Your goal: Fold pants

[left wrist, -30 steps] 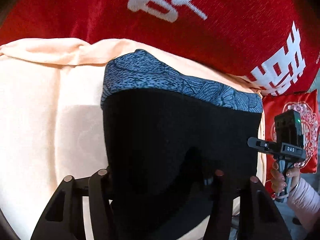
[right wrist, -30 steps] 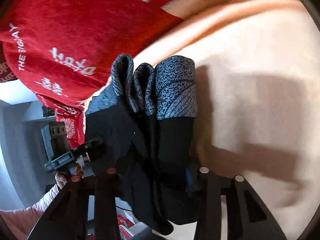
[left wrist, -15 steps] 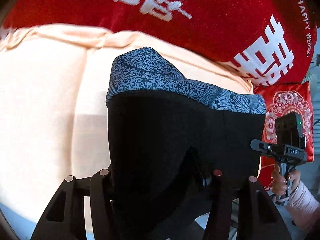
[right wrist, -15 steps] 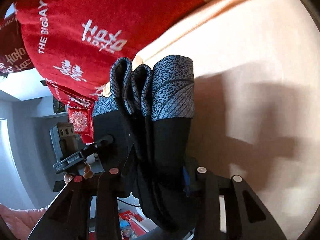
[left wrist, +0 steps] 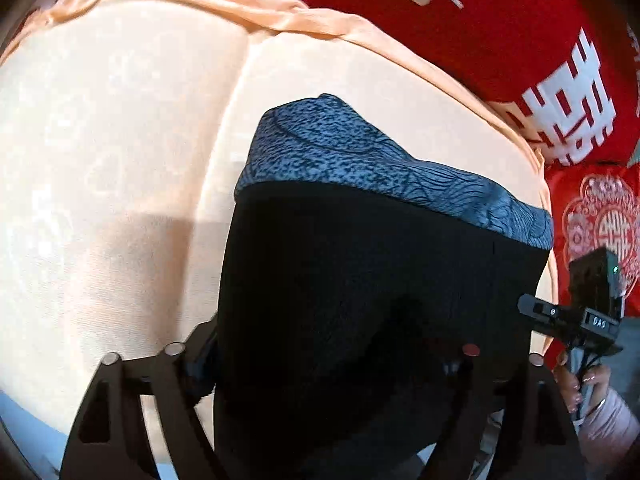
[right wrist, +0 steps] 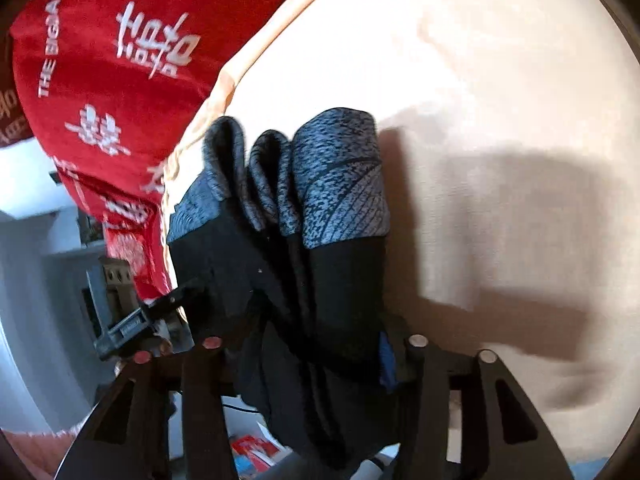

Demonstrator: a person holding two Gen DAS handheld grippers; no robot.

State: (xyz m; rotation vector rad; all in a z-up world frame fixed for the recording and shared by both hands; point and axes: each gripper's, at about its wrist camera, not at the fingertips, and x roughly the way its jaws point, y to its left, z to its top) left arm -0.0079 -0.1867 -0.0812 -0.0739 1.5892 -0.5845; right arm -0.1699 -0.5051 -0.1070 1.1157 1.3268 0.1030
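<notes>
We see the folded pants (left wrist: 360, 300), black with a blue-grey speckled waistband (left wrist: 380, 168), over a peach sheet (left wrist: 120, 140) beside a red blanket (left wrist: 500, 20). Both the left gripper (left wrist: 320, 360) and right gripper (right wrist: 312, 356) are opening, the cloth still between their jaws.

A peach sheet (left wrist: 120, 160) spreads below the gripper; beyond it lies a red blanket (left wrist: 500, 32) with white lettering.
</notes>
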